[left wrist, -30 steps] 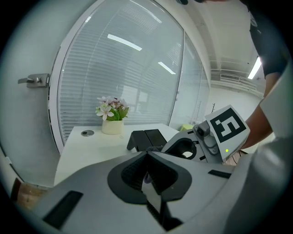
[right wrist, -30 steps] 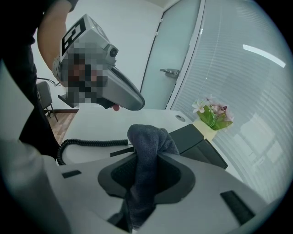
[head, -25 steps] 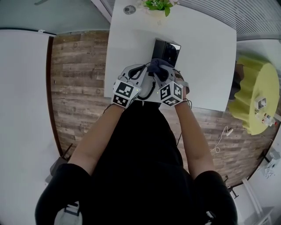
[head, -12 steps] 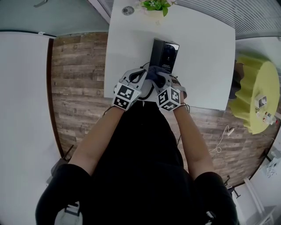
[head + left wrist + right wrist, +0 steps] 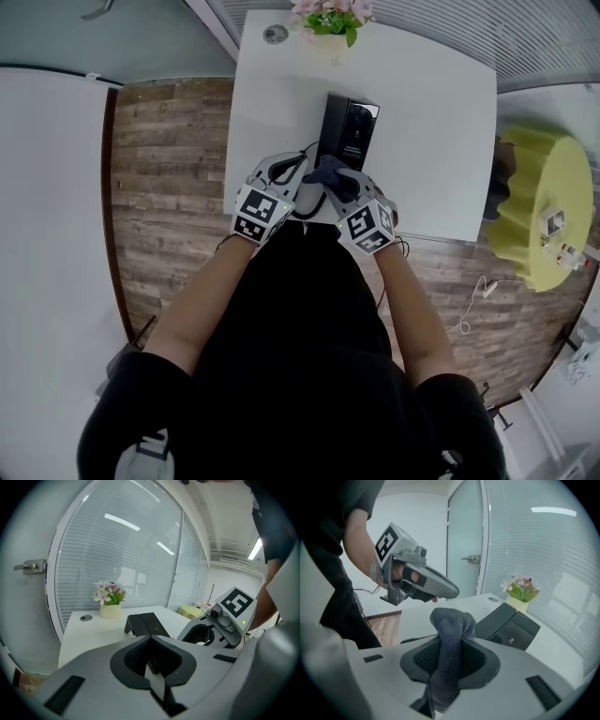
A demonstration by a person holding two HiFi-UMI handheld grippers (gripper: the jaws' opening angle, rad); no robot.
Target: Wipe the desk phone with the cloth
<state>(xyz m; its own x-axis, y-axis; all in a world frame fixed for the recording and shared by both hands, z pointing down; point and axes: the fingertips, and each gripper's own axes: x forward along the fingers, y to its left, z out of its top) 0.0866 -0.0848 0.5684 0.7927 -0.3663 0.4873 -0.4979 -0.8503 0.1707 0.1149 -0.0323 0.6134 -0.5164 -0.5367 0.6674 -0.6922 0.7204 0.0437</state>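
A black desk phone (image 5: 345, 131) lies on the white table (image 5: 431, 122), with its near end by my grippers. My right gripper (image 5: 334, 180) is shut on a dark grey cloth (image 5: 328, 172) that is bunched up at the phone's near end. In the right gripper view the cloth (image 5: 451, 625) stands up out of the jaws, and the phone (image 5: 508, 623) lies just beyond it. My left gripper (image 5: 283, 171) hovers to the left of the phone, shut with nothing between its jaws. From the left gripper view the phone (image 5: 145, 623) is ahead.
A small pot of flowers (image 5: 328, 17) and a round cable grommet (image 5: 275, 35) are at the table's far edge. The phone's black cord (image 5: 412, 640) runs by the near edge. A yellow-green round seat (image 5: 544, 206) stands right of the table, on wooden floor (image 5: 164, 159).
Both grippers have drawn back a little toward the table's near edge. The cloth has moved from over the phone's lower part to its near end.
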